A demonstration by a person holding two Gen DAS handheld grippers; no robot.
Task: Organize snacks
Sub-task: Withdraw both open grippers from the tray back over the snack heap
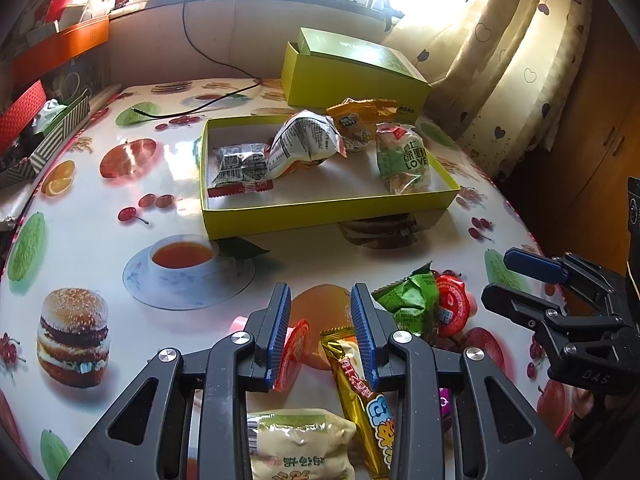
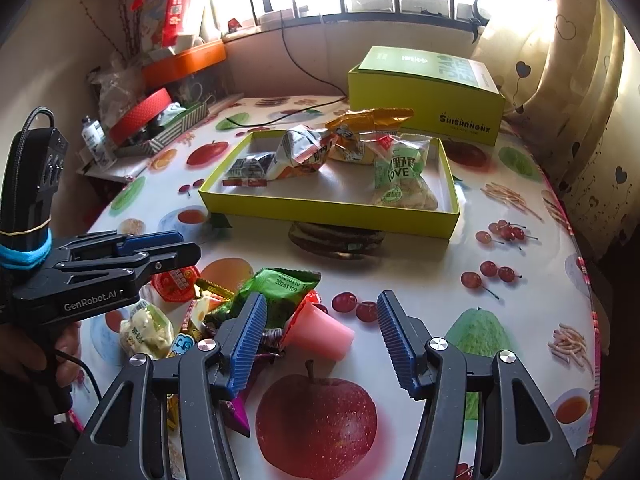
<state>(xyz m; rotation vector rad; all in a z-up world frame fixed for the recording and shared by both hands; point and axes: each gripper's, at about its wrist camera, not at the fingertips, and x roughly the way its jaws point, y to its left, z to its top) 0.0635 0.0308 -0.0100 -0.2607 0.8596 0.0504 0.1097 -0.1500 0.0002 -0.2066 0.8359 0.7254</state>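
Note:
An open yellow-green tray box [image 1: 320, 210] [image 2: 332, 216] in the middle of the table holds several packets. My left gripper [image 1: 322, 334] is open, low over a pile of loose snacks: a red-lidded jelly cup [image 1: 294, 354] beside its left finger, a gold bar packet [image 1: 360, 396] between the fingers, a pale packet [image 1: 300, 444] below. A green packet [image 1: 408, 300] and another red-lidded cup [image 1: 452, 304] lie to its right. My right gripper [image 2: 322, 336] is open, with a pink jelly cup [image 2: 320, 334] on its side between the fingers and the green packet [image 2: 276, 292] by its left finger.
A closed green box [image 1: 352, 72] [image 2: 428, 96] stands behind the tray. A black cable [image 1: 208, 60] runs across the far table. Red, orange and striped boxes [image 2: 160, 120] crowd the far left. A curtain [image 1: 500, 60] hangs at right. The table edge [image 2: 588, 280] curves along the right.

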